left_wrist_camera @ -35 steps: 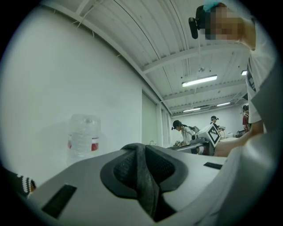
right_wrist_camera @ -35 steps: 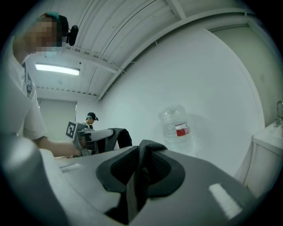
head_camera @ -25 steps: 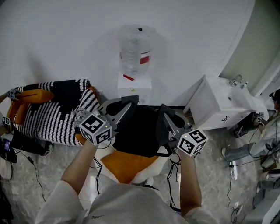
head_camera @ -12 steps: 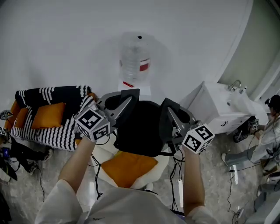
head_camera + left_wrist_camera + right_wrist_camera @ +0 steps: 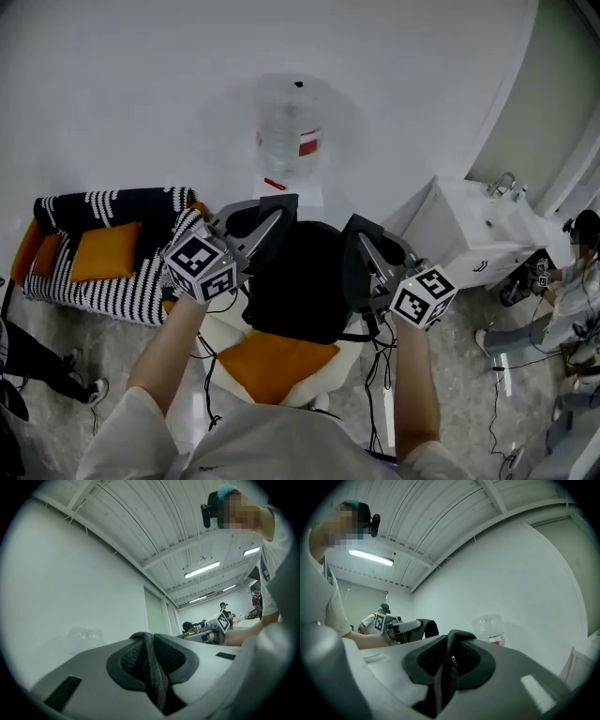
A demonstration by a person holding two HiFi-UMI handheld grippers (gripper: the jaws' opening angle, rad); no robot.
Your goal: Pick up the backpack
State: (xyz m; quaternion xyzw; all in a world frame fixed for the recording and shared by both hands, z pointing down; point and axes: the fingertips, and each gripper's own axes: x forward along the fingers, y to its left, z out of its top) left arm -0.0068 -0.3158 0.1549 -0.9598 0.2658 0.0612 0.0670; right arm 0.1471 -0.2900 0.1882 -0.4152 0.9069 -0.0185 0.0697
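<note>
Hanging over the orange-cushioned chair (image 5: 281,361), the black backpack (image 5: 300,281) is held between the left gripper (image 5: 281,211) and right gripper (image 5: 356,236); each one's jaws are pressed nearly together on a dark strap (image 5: 153,667).

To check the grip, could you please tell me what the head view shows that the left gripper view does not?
Only the head view: the whole black backpack, the orange seat beneath it and the striped sofa. Only the left gripper view: a dark strap pinched between the left gripper's shut jaws, plus ceiling lights. Both: the water bottle against the white wall.
</note>
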